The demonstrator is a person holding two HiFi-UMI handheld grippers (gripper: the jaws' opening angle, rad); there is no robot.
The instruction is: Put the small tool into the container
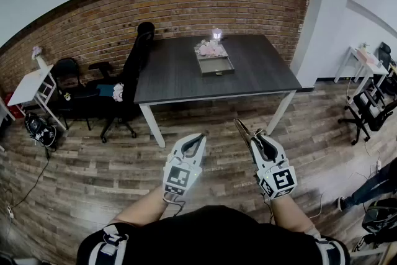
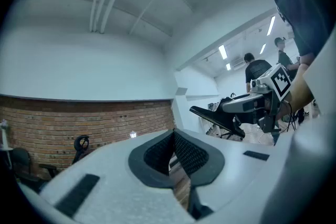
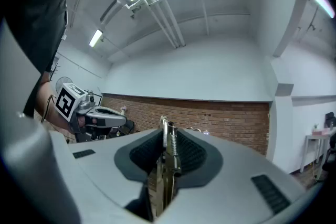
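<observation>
The right gripper point(image 3: 167, 132) clamps the small tool point(image 3: 167, 178): probably stiff, light, slippery sprung metal, best pinched mid-body. The left gripper point(image 2: 173, 135) is closed on nothing; the container point(image 1: 217, 70) sits far ahead.

Shells of left tool point(image 1: 200, 135) and right tool point(image 1: 257, 138) are seen as smooth matt pale plastic. Pads point(image 2: 191, 152) are dark and rubbery-looking, with a fine cross-hatched texture. Pliers point(image 3: 166, 170) are bare metal, glossy with a yellowish sheen; a coil spring is fitted. Bench point(image 1: 180, 74) top is dark and matt with faint grain, legs painted white. Floor point(image 1: 93, 164) is weathered matt wood plank. Wall point(image 1: 124, 15) is rough red brick. Container point(image 1: 216, 71) is dark and matt; its material cannot be made out.
</observation>
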